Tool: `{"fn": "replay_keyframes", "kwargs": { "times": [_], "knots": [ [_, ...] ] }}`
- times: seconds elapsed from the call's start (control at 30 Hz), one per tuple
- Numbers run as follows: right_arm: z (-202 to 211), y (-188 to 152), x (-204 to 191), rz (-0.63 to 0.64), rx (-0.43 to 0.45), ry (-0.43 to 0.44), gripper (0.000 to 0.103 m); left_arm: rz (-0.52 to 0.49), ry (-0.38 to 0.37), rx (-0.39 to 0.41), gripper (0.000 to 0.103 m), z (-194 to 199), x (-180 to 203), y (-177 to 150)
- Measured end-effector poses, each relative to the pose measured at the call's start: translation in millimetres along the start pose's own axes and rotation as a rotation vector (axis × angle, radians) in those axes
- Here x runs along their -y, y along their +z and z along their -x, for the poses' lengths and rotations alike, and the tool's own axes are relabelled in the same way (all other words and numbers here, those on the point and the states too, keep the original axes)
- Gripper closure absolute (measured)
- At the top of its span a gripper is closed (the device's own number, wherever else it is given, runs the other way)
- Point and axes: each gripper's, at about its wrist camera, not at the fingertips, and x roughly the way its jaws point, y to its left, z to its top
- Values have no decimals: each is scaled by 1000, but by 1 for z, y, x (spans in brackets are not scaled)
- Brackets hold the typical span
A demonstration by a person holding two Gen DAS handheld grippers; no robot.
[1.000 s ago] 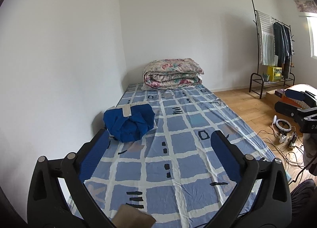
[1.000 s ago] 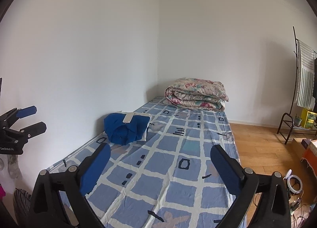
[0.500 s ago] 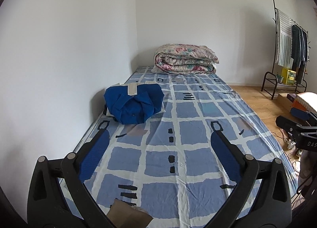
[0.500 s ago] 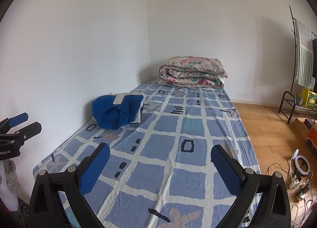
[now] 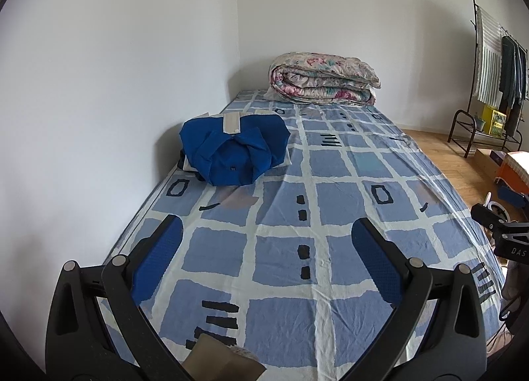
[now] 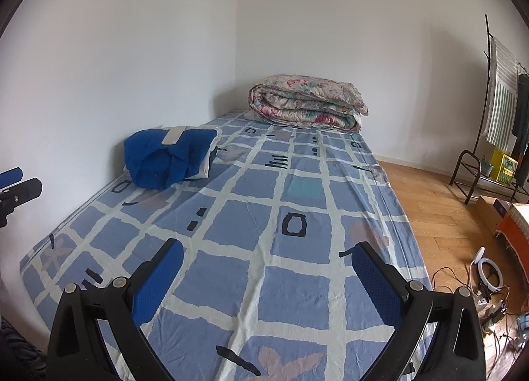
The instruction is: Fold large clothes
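Two grippers are held above the near end of the bed (image 5: 330, 331), and neither is in contact with anything. The blue garment (image 5: 233, 152) is seen lying bundled on the bed's left side, close against the wall, ahead of both sets of jaws and well apart from them. In the left wrist view it is placed ahead and slightly left; in the right wrist view the blue garment (image 6: 168, 157) is set further to the left, so the left gripper (image 5: 266, 258) is judged the nearer. No clear long axis is shown by the rounded bundle. The jaws of the left gripper are spread wide and nothing is held. The jaws of the right gripper (image 6: 267, 270) are likewise spread wide and empty. A folded floral quilt (image 5: 322, 78) is stacked at the far end.
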Motion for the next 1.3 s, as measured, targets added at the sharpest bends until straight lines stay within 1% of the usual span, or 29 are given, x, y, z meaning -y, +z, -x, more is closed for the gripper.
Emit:
{"fn": "replay_keyframes", "kwargs": {
  "times": [0.1, 0.27, 0.7, 0.83, 1.3],
  "knots": [
    [-2, 0, 3, -25, -11, 2, 0, 3, -1, -10, 0, -3, -1, -2],
    [0, 1, 5, -35, -2, -3, 0, -3, -1, -12, 0, -2, 1, -5],
    [2, 1, 7, -33, -10, -1, 0, -11, -16, -20, 0, -3, 9, -9],
    [3, 0, 5, -31, -10, -7, 0, -13, -21, -31, 0, -4, 11, -10],
    [4, -4, -3, -24, -14, -7, 0, -12, -20, -30, 0, -5, 10, -9]
  ]
}}
